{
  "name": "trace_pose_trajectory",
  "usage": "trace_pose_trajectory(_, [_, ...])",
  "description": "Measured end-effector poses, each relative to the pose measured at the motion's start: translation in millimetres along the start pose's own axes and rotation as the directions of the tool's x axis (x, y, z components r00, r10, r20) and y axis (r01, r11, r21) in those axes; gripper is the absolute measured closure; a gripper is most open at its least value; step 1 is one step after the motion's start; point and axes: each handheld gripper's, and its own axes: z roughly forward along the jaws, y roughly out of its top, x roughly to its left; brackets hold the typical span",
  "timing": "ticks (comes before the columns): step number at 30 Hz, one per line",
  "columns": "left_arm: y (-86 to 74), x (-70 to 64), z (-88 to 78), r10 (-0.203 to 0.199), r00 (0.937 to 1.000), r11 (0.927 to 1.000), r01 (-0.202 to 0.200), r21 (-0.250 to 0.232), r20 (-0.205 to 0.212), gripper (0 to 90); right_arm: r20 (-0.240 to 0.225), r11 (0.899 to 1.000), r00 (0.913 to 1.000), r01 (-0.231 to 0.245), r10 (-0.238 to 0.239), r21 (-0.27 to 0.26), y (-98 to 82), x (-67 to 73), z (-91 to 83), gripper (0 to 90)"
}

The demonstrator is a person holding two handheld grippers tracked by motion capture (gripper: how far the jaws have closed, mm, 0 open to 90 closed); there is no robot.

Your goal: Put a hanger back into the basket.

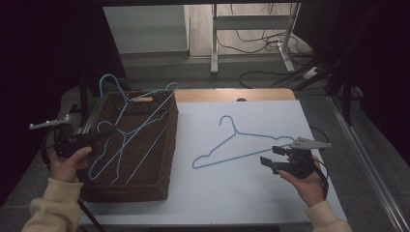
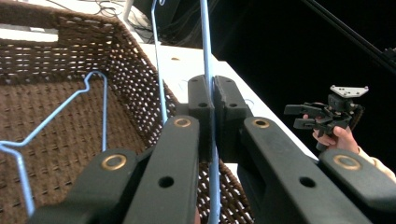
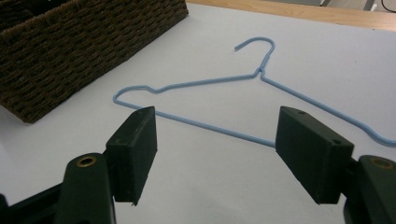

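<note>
Pinching one blue wire hanger (image 2: 207,56) in my left gripper (image 2: 213,107), probably to lift it from the wicker basket (image 1: 159,159), I hold my right gripper (image 3: 215,140) open above the hanger on the table (image 3: 205,84).

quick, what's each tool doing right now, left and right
Left tool: shut on a blue wire hanger over the wicker basket.
Right tool: open, holding nothing, by the hanger on the table.

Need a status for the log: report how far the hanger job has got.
Looks done: one blue hanger on the table lies flat on the white mat. In hand: the left gripper is shut on the wire of a hanger over the basket. Left: more hangers in the basket; the right gripper is open and empty.
</note>
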Motion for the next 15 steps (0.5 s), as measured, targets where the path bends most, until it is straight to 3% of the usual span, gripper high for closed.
trace_pose_trajectory(15, [-8.3, 21.8, 0.0, -0.027, 0.9985, 0.9994, 0.028, 0.019, -0.048, 86.5, 0.005, 1.0, 1.0, 0.004, -0.004, 0.008, -0.5, 0.4, 1.9, 29.5])
